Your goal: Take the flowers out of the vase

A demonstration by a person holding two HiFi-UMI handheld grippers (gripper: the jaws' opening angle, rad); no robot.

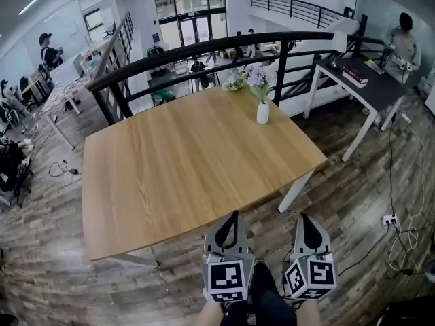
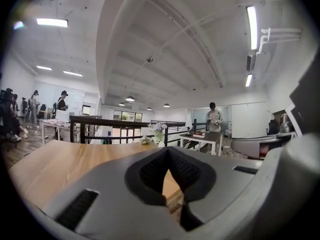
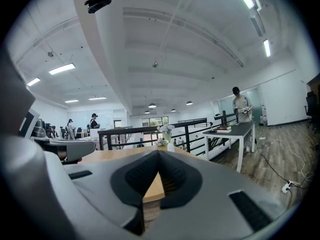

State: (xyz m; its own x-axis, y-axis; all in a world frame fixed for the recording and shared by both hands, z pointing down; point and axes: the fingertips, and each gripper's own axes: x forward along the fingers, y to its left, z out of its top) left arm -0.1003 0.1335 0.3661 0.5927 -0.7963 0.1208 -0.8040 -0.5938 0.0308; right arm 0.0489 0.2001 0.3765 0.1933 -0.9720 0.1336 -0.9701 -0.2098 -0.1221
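Clearly the work had not started: the flowers (image 1: 257, 77) stood upright in the small white vase (image 1: 262, 113), close to the far edge of the worktop (image 1: 170, 161) and right of its middle. A pale cluster (image 1: 234, 83) lay just beside the vase on its left. Whether it was loose blooms could not be told.

Both tools hung off the near edge, over the floor and well apart from the vase. The left tool (image 1: 236, 216) had its jaws pressed together at the tips with nothing between them. The right tool (image 1: 304, 217) was the same, closed and empty. Each pointed roughly level across the worktop toward the vase.

The step in hand looked like the reach. To do it well, the jaws would need spreading before either tool arrived, since closed tips could only push the vase. The vase seemed narrow and light, top-heavy under its blooms, and it sat near the edge by the railing, so a nudge might tip it over.

One sound way would be to steady the vase low on its body with one tool. The other could pinch the stems just above the rim rather than the soft heads. A straight upward pull would probably keep the stems from dragging the vase along.
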